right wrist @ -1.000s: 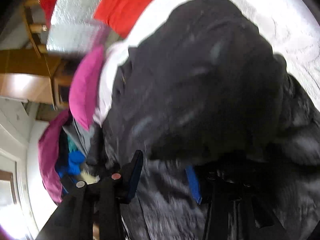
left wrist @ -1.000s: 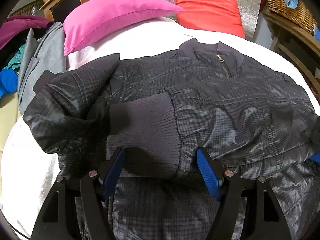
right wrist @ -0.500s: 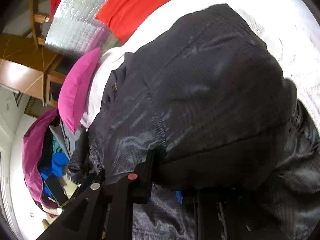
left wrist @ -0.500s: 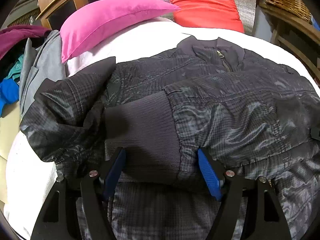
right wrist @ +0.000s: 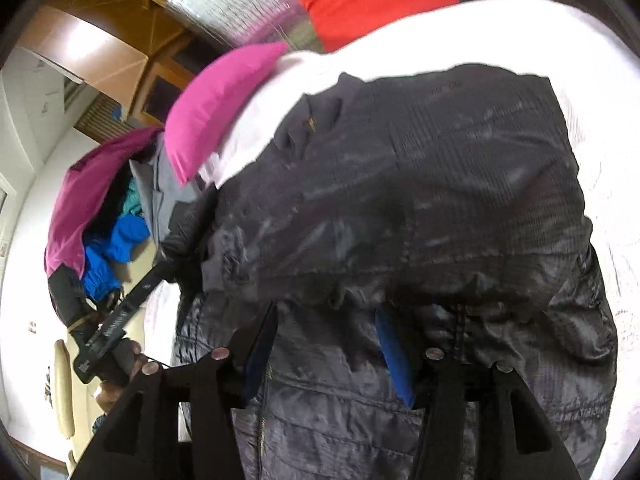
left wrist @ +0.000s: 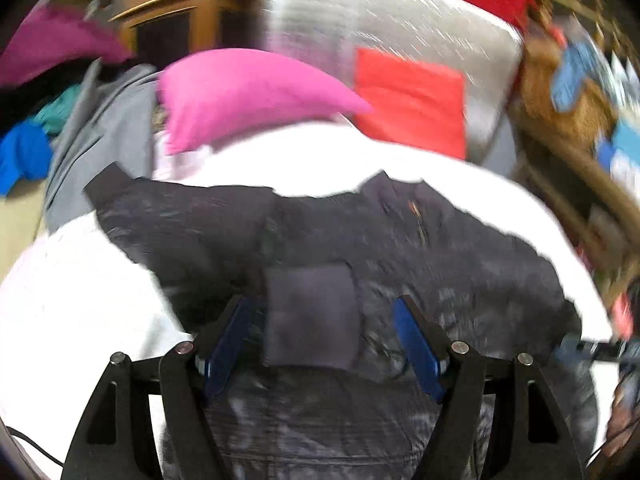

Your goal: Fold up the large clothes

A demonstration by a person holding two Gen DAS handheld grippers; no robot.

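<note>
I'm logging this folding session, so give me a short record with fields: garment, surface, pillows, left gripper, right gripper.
garment: dark jacket, sleeve cuff folded over its front
surface: white bed
pillows: pink pillow, red pillow
left gripper: open, above the cuff
right gripper: jaws opening, jacket fabric lies between them

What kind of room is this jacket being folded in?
Most likely a bedroom: the dark quilted jacket lies on a white-sheeted bed with a pink pillow, a red pillow and a padded silver headboard.
</note>
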